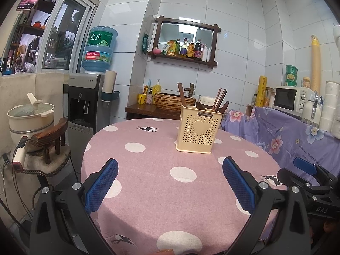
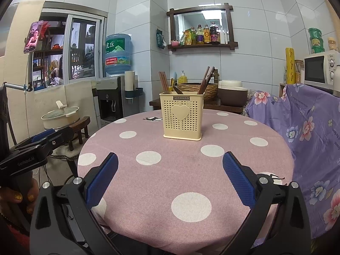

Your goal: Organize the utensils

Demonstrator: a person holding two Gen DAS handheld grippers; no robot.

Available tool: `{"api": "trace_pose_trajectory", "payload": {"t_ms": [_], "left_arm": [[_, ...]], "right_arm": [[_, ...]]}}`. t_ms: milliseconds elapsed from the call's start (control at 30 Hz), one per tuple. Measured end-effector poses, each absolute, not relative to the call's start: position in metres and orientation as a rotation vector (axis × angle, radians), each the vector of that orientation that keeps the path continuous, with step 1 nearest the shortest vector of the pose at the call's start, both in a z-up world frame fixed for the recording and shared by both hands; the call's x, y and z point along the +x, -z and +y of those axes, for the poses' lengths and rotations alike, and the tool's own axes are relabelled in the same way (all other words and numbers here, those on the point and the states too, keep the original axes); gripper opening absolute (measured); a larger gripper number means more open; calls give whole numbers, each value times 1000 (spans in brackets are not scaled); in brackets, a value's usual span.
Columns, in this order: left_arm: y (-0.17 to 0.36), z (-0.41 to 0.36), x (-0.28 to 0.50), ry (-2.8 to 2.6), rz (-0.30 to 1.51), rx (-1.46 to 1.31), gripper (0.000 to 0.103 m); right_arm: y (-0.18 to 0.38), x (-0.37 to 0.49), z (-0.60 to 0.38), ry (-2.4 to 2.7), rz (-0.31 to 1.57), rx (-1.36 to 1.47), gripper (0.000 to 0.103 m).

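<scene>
A cream perforated utensil holder [image 1: 197,128] [image 2: 182,118] with a heart on its front stands upright toward the far side of the round table [image 1: 148,191] [image 2: 170,170]. Dark wooden chopsticks [image 1: 218,101] [image 2: 205,81] and spoons [image 1: 200,105] [image 2: 178,90] stick out of its top. My left gripper [image 1: 170,165] hovers open over the near part of the table, well short of the holder, nothing between its fingers. My right gripper [image 2: 170,161] is likewise open and empty, facing the holder. Each gripper shows at the edge of the other's view.
The table wears a pink cloth with white dots. A chair draped in purple floral fabric [image 2: 308,127] stands at the right. On the left are a small wooden stool [image 1: 51,140], a lidded pot [image 1: 31,112] and a water dispenser [image 1: 87,102]. A hand [image 2: 19,197] holds the left gripper.
</scene>
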State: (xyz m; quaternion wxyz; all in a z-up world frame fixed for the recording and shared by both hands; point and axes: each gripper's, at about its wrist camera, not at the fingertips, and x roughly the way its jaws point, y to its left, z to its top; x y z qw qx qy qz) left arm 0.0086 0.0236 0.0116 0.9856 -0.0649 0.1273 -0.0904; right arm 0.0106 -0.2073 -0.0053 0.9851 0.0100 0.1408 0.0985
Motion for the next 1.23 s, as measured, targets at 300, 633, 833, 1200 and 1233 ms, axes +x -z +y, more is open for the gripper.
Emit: {"api": "trace_pose_trajectory", "payload": {"t_ms": [300,633,833,1200,1233], "left_arm": [[-9,26,9,184,257,-125,98],[-9,29,9,183,265,-125,98],[-8,31,10,195,268,-130,98],[-8,31,13,175,283,-114,98],[-8,31,13,175,284,-113,98]], "right_arm": [[7,11,-207,-198,285,17,97],[9,11,-206,-198,289,13,97],[11,11,-205,-196,293,8,97],[13,11,-206,-197,302,12,97],[13,11,-206,-198,303,12,97]]}}
